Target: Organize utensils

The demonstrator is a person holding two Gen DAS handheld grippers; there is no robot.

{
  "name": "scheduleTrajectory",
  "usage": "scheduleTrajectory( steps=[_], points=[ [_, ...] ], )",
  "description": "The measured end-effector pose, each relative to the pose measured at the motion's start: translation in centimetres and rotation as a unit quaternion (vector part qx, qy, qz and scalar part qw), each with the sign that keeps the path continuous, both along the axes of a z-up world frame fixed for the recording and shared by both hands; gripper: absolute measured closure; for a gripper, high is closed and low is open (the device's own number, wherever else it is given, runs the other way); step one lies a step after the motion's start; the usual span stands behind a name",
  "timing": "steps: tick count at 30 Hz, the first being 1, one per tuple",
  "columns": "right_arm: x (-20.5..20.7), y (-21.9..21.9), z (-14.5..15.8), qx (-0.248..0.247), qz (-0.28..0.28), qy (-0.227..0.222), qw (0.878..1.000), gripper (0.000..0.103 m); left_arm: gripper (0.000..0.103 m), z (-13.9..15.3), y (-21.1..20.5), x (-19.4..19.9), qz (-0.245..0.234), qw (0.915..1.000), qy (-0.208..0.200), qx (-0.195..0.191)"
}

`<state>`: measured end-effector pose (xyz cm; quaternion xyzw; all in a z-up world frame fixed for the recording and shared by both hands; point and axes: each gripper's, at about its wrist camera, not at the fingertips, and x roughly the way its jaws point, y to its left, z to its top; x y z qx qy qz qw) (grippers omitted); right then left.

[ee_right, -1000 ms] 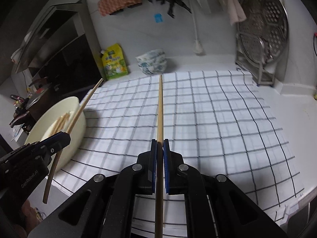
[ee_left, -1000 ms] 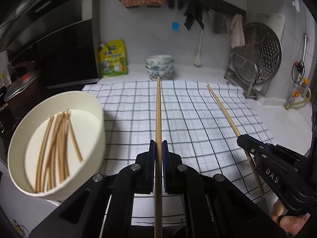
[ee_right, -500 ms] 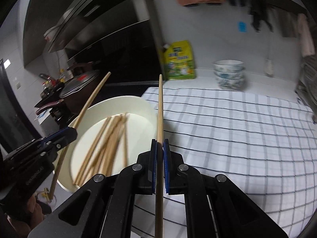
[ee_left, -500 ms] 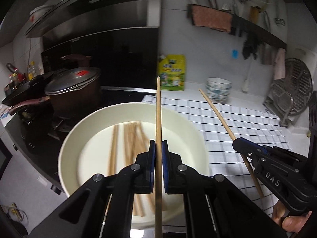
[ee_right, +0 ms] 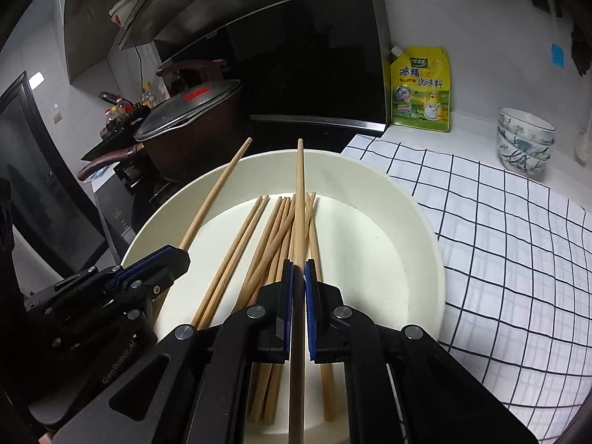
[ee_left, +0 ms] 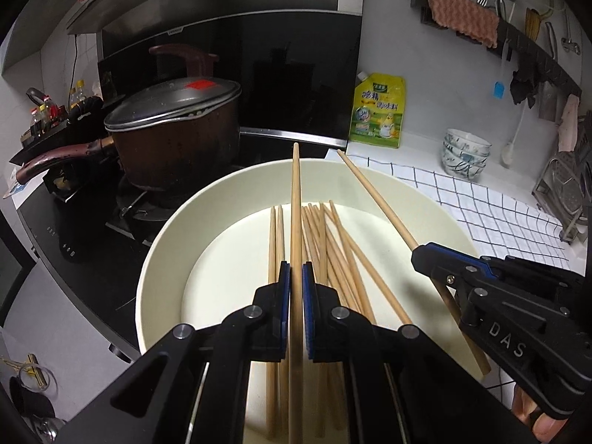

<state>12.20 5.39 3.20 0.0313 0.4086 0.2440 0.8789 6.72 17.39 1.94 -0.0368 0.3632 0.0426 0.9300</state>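
The white bowl [ee_left: 436, 214] sits directly below both tongs, loose chopsticks [ee_left: 333, 244] in it running lengthwise along them. The left tongs [ee_left: 296, 277] clamp one chopstick [ee_left: 295, 199]; the right tongs [ee_right: 299, 277] clamp another chopstick [ee_right: 299, 192]. Both point forward over the bowl, equally near.

Dim kitchen: white tiled wall [ee_left: 425, 85], black range hood [ee_left: 236, 3], checked countertop cloth [ee_right: 518, 240].
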Motion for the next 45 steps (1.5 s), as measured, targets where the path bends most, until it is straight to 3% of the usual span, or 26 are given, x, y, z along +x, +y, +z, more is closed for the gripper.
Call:
scheduleTrajectory(
  steps=[5,7,9,30,45],
  points=[
    [0.6,0.0,-0.8,-0.004,-0.001,0.011,1.0,0.096,0.09,-0.9,0.2,0.3,0.006,0.9999,0.011,-0.002],
    [0.6,-0.4,-0.9,0.0,-0.006,0.009,1.0,0.09,0.052,-0.9,0.4,0.1,0.017,0.9998,0.01,-0.006],
    [0.5,-0.9,-0.7,-0.002,-0.014,0.003,1.0,0.087,0.026,-0.5,0.8,-0.5,0.031,0.9994,-0.01,-0.007],
    [-3.1,-2.6,0.3,-0.008,-0.037,-0.024,0.999,0.076,0.023,0.7,0.8,-3.1,0.05,0.9987,-0.014,0.002],
    [-5.5,-4.1,1.7,-0.008,-0.054,-0.043,0.998,0.061,0.009,1.9,0.0,-5.1,0.046,0.9986,-0.024,0.008]
  ],
)
